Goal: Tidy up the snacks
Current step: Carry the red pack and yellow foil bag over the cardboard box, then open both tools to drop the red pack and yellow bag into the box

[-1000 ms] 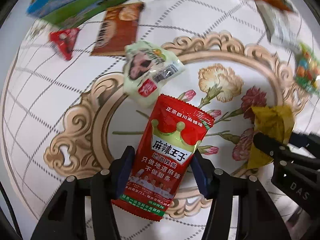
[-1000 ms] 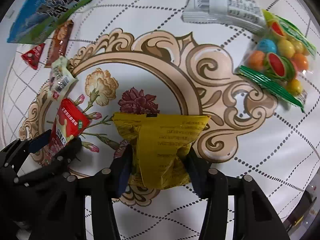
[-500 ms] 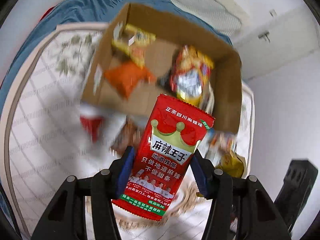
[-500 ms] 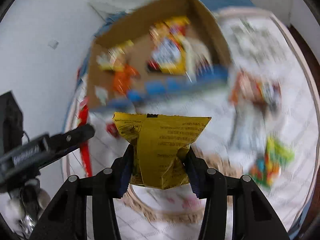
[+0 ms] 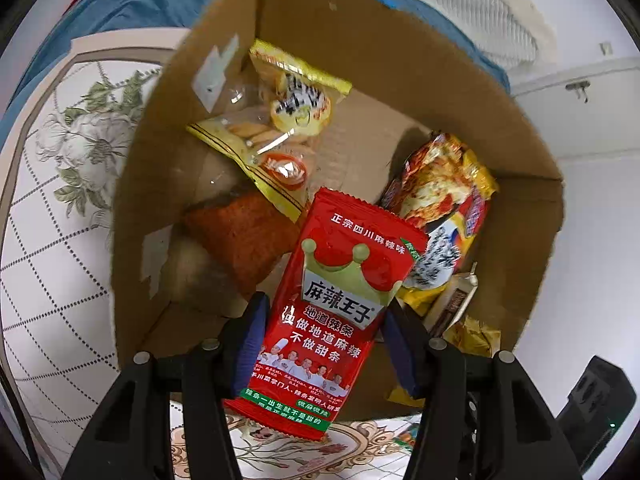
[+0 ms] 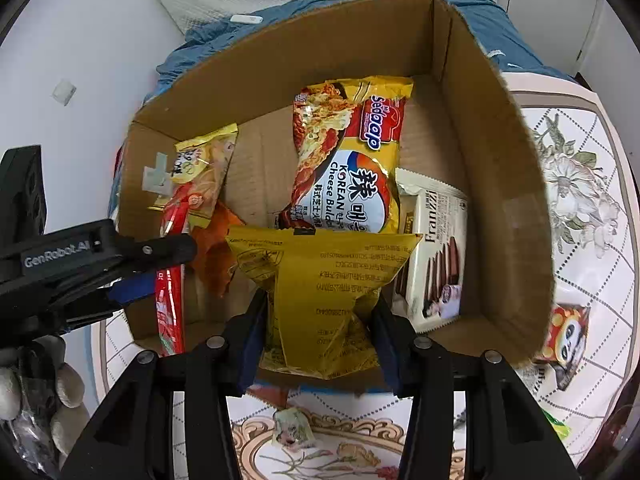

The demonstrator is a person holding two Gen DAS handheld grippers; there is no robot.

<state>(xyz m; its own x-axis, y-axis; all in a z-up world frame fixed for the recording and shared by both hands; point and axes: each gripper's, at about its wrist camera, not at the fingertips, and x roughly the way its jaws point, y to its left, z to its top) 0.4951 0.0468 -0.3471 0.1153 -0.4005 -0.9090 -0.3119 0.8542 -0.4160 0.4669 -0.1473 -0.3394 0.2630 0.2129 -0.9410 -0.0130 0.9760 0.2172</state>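
1. White walls and a blue cloth frame a tabletop [image 6: 580, 216] covered in a white, flower-printed cloth, with an open cardboard box [image 6: 500, 184] standing on it.
2. Your left gripper [image 5: 326, 340] has its fingers [image 5: 250, 336] closed on the lower half of a red spicy-strip packet [image 5: 340, 320], which points upright over the near edge of the box.
3. Your right gripper [image 6: 320, 320] has its fingers [image 6: 252, 336] pinched on a crumpled yellow snack bag [image 6: 320, 280], held just over the box's near wall.
4. Seen from the right wrist, the left gripper reaches in from the left side, its red packet edge-on beside the yellow bag.
5. Inside the box lie a yellow Korean cheese noodle pack [image 6: 348, 160], a white chocolate wafer pack [image 6: 436, 248] beside it toward the right wall, a clear-and-yellow biscuit bag [image 6: 200, 176] toward the left, and an orange packet [image 6: 212, 248] near it.
6. Outside the box, a small panda-printed pack [image 6: 564, 336] sits on the tabletop to the right, and a pale green snack [image 6: 292, 428] lies in front of the near wall.
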